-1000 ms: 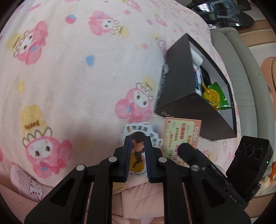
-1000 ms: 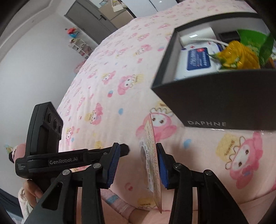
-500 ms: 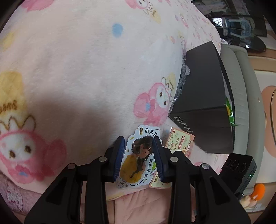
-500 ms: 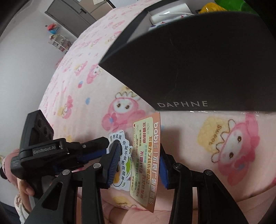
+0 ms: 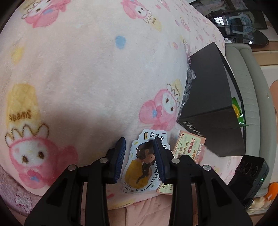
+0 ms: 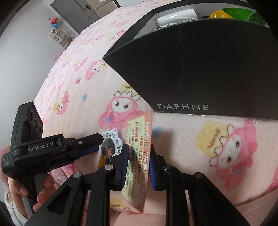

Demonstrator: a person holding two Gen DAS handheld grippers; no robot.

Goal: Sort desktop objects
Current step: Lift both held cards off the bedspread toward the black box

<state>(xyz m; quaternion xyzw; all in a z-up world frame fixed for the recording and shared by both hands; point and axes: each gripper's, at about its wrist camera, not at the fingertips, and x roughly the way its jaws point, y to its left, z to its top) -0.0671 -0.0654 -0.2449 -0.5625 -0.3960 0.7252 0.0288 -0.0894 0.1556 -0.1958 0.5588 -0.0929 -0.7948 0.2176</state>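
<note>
A die-cut sticker card (image 5: pixel 141 163) with a cartoon girl in yellow lies flat on the pink blanket (image 5: pixel 83 73) near its front edge. My left gripper (image 5: pixel 139 156) is open, its fingers astride the card. Beside it lies an orange and green "babi" coupon card (image 5: pixel 188 149). In the right wrist view the coupon (image 6: pixel 138 156) sits between the fingers of my right gripper (image 6: pixel 138 165), which are apart, with a gap on both sides. The sticker card (image 6: pixel 109 147) and the left gripper (image 6: pixel 92 144) show to the left.
A black "DAPHNE" box (image 6: pixel 199 69) stands open just beyond the cards, holding a white pack (image 6: pixel 175 16), a yellow item (image 6: pixel 219 14) and a green packet (image 6: pixel 243 13). A grey padded bed edge (image 5: pixel 252 97) runs along the right.
Both grippers lowered their cards onto the blanket in front of the box. The left gripper's fingers opened and let the sticker card go; the right gripper's fingers no longer press the coupon.
</note>
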